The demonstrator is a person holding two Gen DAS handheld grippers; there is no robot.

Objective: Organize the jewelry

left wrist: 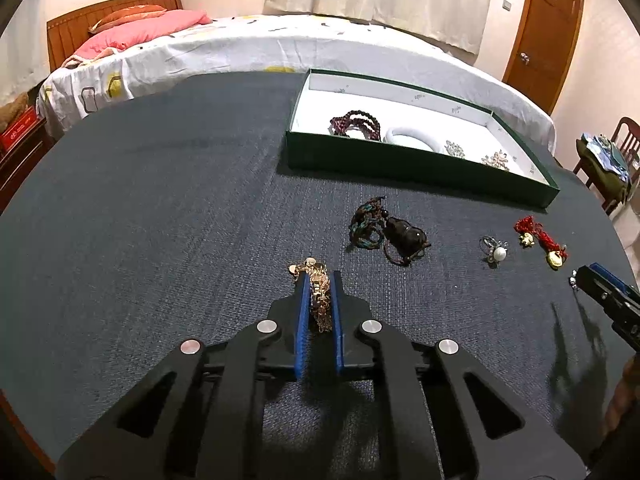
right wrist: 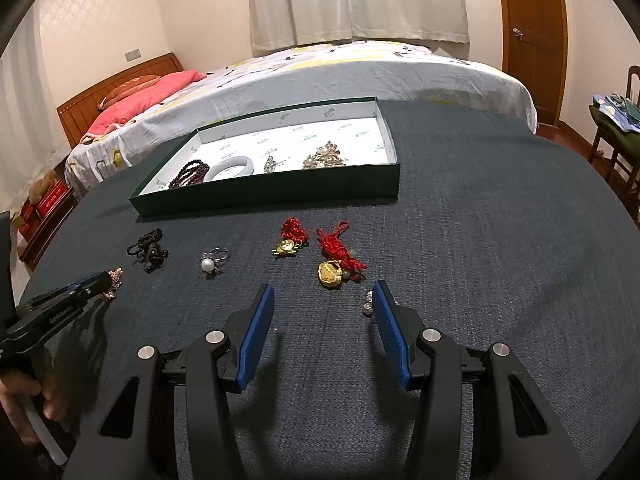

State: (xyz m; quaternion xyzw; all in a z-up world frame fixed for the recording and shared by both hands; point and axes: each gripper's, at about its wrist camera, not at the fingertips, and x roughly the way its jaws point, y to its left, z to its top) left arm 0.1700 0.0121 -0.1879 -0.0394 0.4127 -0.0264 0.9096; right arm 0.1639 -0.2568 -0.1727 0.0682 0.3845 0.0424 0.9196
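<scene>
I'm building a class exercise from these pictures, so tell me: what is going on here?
A person with a gripper in each hand is sorting jewelry on a dark table. The left gripper is shut on a gold chain bracelet. The right gripper hangs open over the table, holding nothing. The green box already holds a dark beaded bracelet, a white bangle and brooches. A pearl ring, red-corded gold charms and a dark cord piece lie loose.

Left gripper (left wrist: 320, 280) clamping gold chain bracelet (left wrist: 318, 296), green box (left wrist: 420, 164) beyond
</scene>
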